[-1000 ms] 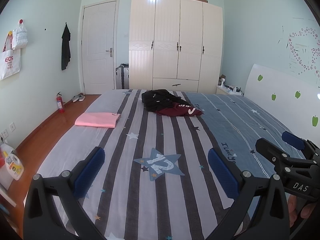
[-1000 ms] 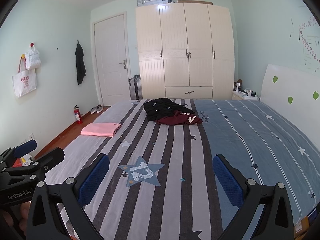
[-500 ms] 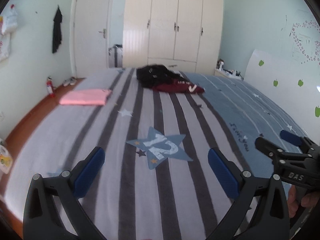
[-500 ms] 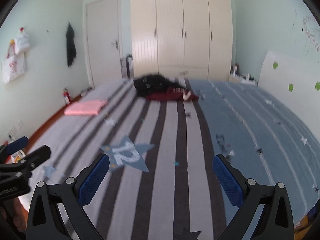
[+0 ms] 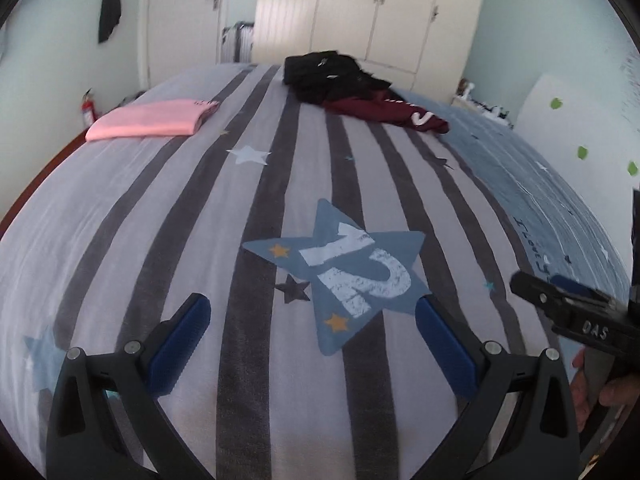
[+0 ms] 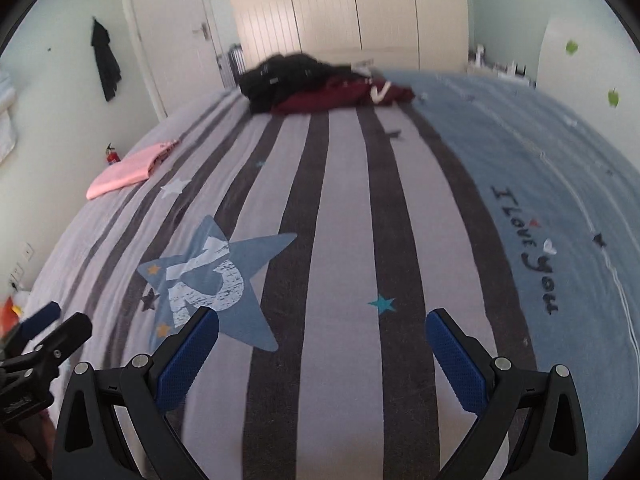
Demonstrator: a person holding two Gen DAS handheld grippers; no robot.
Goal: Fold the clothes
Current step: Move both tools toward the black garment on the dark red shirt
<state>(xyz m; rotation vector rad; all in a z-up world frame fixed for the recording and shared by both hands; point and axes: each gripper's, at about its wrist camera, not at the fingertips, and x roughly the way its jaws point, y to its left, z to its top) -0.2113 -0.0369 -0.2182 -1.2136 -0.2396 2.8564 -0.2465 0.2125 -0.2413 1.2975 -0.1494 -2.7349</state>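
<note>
Your bed [image 5: 168, 216] carries a limp black and maroon clothes heap [image 5: 352, 88] at its far edge; blur hides seams, so probably pinch a hem. Pink folded shirt [image 5: 152, 122] sits left. Left gripper [image 5: 312, 320] and right gripper [image 6: 322, 334] gape wide, empty.
</note>
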